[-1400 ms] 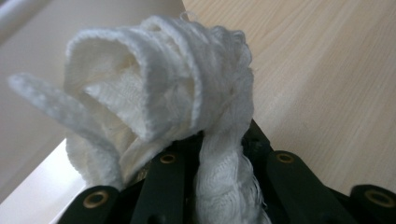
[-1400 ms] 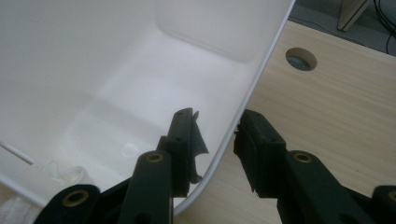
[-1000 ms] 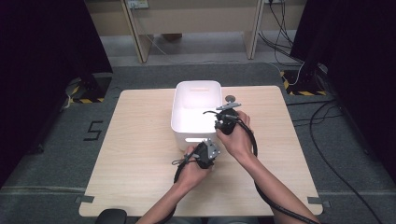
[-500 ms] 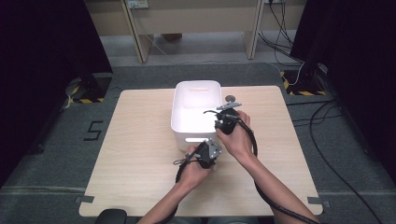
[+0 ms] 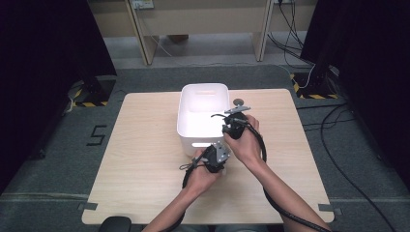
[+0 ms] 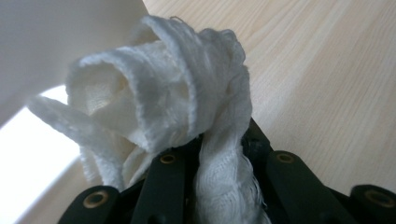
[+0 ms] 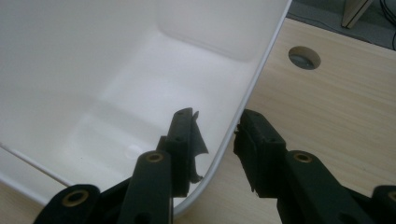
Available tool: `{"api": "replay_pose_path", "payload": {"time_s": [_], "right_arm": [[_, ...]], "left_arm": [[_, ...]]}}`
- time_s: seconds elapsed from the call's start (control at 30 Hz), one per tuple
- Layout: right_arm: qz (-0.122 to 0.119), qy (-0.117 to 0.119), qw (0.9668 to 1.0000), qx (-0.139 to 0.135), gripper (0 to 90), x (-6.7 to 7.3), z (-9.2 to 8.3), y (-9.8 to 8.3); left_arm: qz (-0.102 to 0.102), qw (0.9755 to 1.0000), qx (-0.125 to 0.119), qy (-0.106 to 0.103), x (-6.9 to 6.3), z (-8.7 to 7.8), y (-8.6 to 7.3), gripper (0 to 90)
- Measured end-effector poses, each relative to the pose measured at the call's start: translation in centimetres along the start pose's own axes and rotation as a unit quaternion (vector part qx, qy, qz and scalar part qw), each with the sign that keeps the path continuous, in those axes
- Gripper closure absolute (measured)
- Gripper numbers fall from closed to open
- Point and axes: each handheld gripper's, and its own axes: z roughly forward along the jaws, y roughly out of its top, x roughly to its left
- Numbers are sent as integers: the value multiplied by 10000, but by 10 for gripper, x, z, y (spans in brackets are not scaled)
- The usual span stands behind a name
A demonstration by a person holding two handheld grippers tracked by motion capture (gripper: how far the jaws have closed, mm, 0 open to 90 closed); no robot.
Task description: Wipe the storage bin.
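Cloth (image 6: 154,107) is bunching between the jaws of the left gripper (image 5: 214,158), which are pressed together on it; in the left gripper view we are seeing a soft white woven wad, with one twisted strand running down between the jaws and a loose strip hanging toward the bin (image 5: 203,96). In the high view that gripper is sitting low at the bin's near wall, just outside it, over the table (image 5: 145,159).

We are judging the cloth light, limp and compressible, with frayed edges that may snag. It is offering no stiffness, so any part left outside the grip will be drooping and trailing. A pinch on the thick bunched middle is looking more secure than one on a thin tail, which could slip out.

The right gripper (image 7: 218,140) is straddling the bin's right rim, one jaw inside the wall and one outside. Both pads are lying close to the plastic, but we cannot tell whether they are pressing on it. The bin is looking like smooth, thin, rigid plastic, probably light enough to slide on the wood unless steadied.
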Motion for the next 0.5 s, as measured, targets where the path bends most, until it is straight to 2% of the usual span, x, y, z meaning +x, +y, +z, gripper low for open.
{"api": "replay_pose_path", "payload": {"time_s": [0.3, 0.33, 0.37, 0.4, 0.43, 0.5], "right_arm": [[10, 6, 10000, 6, 668, -1, 0, 0], [12, 8, 10000, 6, 668, -1, 0, 0], [10, 9, 10000, 6, 667, -1, 0, 0], [16, 11, 10000, 10, 667, -1, 0, 0], [15, 11, 10000, 10, 667, -1, 0, 0], [25, 14, 10000, 9, 666, -1, 0, 0]], "left_arm": [[11, 9999, -103, -19, 0, -4, 7, 748], [-73, 9998, -178, -2, 0, -4, 7, 749], [-76, 9998, -204, 5, -1, -4, 8, 748], [-73, 9998, -211, 8, -1, -5, 8, 749], [22, 9999, -127, -21, 1, -7, 9, 748], [17, 9999, -157, -8, 1, -8, 10, 748]]}}
